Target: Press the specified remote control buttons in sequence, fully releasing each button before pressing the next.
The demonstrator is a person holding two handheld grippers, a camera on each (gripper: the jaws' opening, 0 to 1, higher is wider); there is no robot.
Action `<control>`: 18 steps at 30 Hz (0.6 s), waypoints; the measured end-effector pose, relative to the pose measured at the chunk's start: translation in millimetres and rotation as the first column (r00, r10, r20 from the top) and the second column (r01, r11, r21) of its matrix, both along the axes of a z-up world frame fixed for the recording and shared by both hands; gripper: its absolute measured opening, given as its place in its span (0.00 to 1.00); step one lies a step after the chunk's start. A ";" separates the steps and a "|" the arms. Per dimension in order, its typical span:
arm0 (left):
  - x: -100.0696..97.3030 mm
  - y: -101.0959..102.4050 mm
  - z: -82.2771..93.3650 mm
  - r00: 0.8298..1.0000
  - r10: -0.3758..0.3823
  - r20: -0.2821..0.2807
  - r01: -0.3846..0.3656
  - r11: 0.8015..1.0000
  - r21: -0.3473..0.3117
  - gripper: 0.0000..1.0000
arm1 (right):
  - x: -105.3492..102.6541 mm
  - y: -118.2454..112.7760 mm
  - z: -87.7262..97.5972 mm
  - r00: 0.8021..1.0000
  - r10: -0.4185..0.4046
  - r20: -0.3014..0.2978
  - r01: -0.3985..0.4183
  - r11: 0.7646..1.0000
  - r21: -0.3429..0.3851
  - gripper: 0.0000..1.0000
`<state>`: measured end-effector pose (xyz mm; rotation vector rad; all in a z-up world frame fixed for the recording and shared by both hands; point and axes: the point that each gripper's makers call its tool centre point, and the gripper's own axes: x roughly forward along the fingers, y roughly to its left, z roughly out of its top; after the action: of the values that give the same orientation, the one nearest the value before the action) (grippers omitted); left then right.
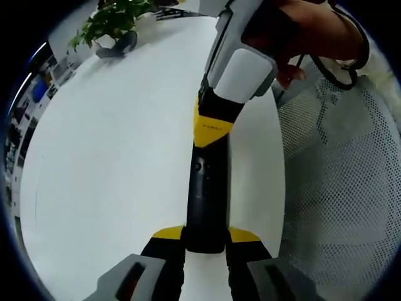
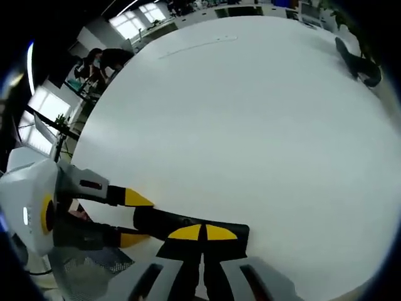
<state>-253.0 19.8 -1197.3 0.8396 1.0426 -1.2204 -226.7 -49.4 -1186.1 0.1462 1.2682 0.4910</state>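
1. The slim black plastic remote control (image 1: 205,194) lies lengthwise above the round white table (image 1: 113,163), its near end clamped between the yellow-tipped jaws of the left gripper (image 1: 205,241); this grip steadies the body so that a press from above does not push it away

2. In the left gripper view the right gripper (image 1: 214,128) comes in from the top, its grey-white housing held by a person's hand (image 1: 301,34); its yellow tips, brought together into one point, rest on the remote's upper face, which suits it to pressing a single small button. Whether the button is pushed down at this instant cannot be told

3. In the right gripper view the right gripper (image 2: 202,233) shows both yellow pads closed against each other with nothing between them, sitting on top of the remote control (image 2: 188,229); the left gripper (image 2: 135,216) enters from the left, its two jaws on either side of the remote's far end

4. One tool holding and one pressing appears to be the division of labour

5. A green potted plant (image 1: 116,19) and a dark grey object (image 1: 119,47) stand at the table's far edge, well apart from the work; a white mesh chair back (image 1: 341,188) stands beside the table
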 end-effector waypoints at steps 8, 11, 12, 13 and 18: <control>0.6 0.0 0.2 1.000 -0.002 -0.012 0.002 1.000 0.001 0.24 | 1.9 -0.2 -3.0 1.000 0.003 -0.020 -0.003 1.000 -0.006 0.00; 0.9 -0.2 -0.1 1.000 -0.003 -0.014 0.003 1.000 0.006 0.24 | 1.2 0.6 -3.3 1.000 0.015 -0.013 -0.016 1.000 -0.017 0.00; 0.9 -0.3 -0.3 1.000 -0.003 -0.014 0.004 1.000 0.010 0.24 | 1.2 1.0 -3.5 1.000 0.025 -0.010 -0.025 0.999 -0.024 0.00; 1.0 -0.3 -0.3 1.000 -0.003 -0.014 0.003 1.000 0.010 0.24 | 1.7 1.2 -4.1 0.999 0.036 -0.006 -0.036 0.999 -0.034 0.00; 1.0 -0.5 -0.8 1.000 -0.005 -0.018 0.005 1.000 0.021 0.24 | 2.8 0.2 -5.1 0.999 0.046 -0.006 -0.047 0.998 -0.040 0.00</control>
<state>-252.0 19.3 -1198.1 0.8488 1.0701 -1.2253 -223.9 -49.1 -1191.2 0.0845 1.2878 0.5050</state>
